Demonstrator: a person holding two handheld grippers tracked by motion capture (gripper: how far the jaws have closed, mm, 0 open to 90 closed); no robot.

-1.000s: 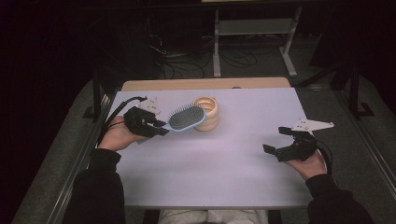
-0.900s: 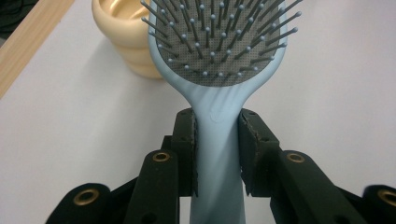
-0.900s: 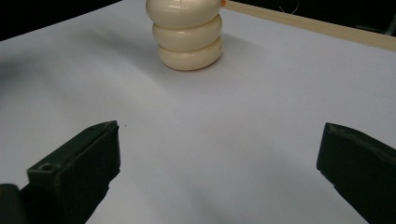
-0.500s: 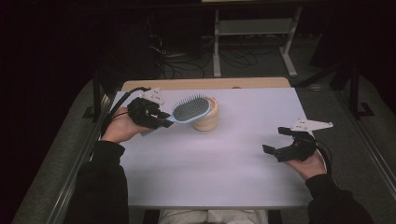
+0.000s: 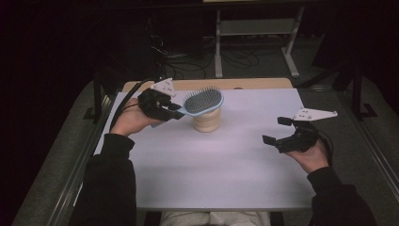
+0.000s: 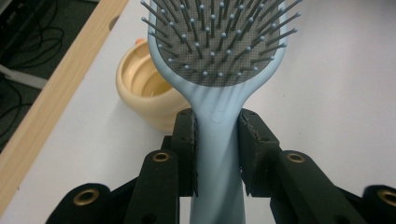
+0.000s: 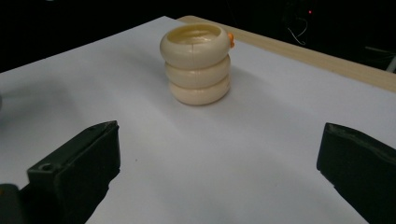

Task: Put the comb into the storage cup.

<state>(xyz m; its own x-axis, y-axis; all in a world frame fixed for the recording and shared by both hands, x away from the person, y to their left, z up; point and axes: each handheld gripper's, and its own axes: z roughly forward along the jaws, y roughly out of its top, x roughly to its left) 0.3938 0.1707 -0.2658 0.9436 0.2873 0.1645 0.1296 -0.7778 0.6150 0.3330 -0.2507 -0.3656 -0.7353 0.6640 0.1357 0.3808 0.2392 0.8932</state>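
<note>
Left gripper (image 5: 178,112): clamped on the handle of the blue hairbrush (image 5: 203,101); both black pads press the handle from each side, as the left gripper view shows up close
Hairbrush: up in the air, off the table; its head hangs over the top of the cream pot (image 5: 207,122); bristles face up; handle points back to the left hand (image 5: 129,120)
Right gripper (image 5: 277,131): jaws wide apart, nothing between them; it is at the right side of the table, well apart from the pot and the brush
Cream pot: stands upright on the white table (image 5: 226,165), near the far edge; it looks like three fat rings stacked up; it has a small orange bit at the rim (image 7: 230,41)
In the way: the brush head covers part of the pot's mouth in the high view; the white top between the right gripper and the pot is bare
Around: a wooden strip (image 5: 244,84) runs along the far edge of the table; a metal frame (image 5: 256,33) and cables (image 5: 174,56) sit on the dark floor behind
Left gripper view: shows the pot is hollow inside, and the grey pad (image 6: 219,51) under the bristles
Right gripper view: shows the pot's three rings from the side
</note>
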